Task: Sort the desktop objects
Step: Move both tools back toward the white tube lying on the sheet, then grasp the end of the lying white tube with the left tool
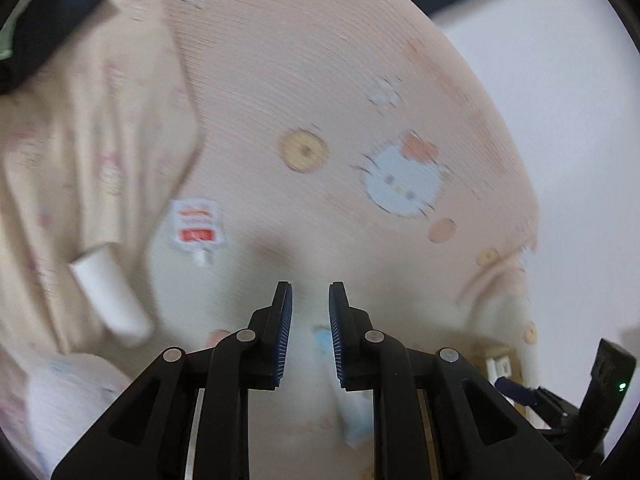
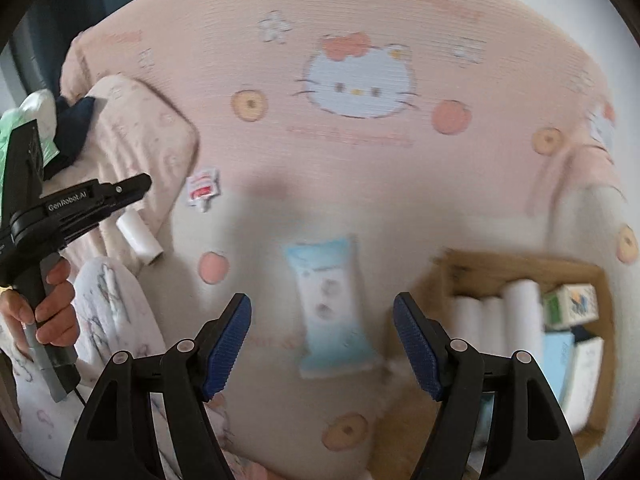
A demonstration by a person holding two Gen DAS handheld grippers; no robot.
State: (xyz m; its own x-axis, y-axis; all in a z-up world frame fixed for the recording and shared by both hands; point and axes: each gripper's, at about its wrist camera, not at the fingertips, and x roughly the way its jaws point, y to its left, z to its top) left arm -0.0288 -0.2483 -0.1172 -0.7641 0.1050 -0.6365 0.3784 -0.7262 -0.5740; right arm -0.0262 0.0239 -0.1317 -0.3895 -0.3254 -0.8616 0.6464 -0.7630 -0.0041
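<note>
My left gripper (image 1: 310,292) stands open with a narrow gap and nothing between its blue pads; it hangs over the bed between a white roll (image 1: 108,296) and a small red-and-white sachet (image 1: 196,226). In the right wrist view a hand holds the left gripper (image 2: 140,186) at the left, above the roll (image 2: 138,236) and near the sachet (image 2: 204,188). My right gripper (image 2: 322,300) is wide open above a light-blue wipes pack (image 2: 332,308) lying flat on the sheet. At the right stands a cardboard box (image 2: 520,264).
The box holds white rolls (image 2: 492,320) and small cartons (image 2: 572,304). A pink cartoon-cat sheet (image 2: 360,160) covers the bed. A pillow (image 2: 140,128) with a dark cloth (image 2: 76,120) lies at the left, a white patterned quilt (image 2: 108,300) below it. Both views are motion-blurred.
</note>
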